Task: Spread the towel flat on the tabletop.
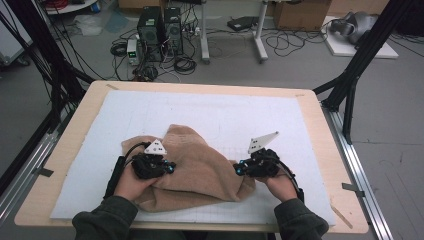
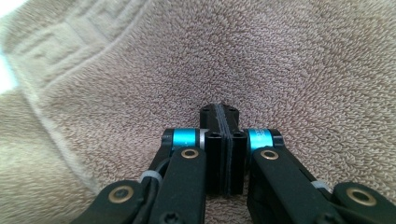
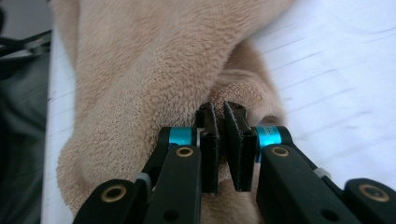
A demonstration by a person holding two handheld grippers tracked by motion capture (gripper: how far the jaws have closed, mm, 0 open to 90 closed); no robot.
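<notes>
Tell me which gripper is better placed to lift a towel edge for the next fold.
Probably the right gripper: its jaws meet at the bunched edge of the tan towel, beside the white mat. The left gripper is shut over flat mid-cloth, with no edge between its jaws.

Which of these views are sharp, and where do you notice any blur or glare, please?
High view: evenly lit, slightly soft, both grippers over the tan towel. Left gripper view: towel pile crisp around the left gripper, a blown-out white patch at the upper left corner. Right gripper view: crisp at the right gripper, the white mat bright and blurred farther off.
</notes>
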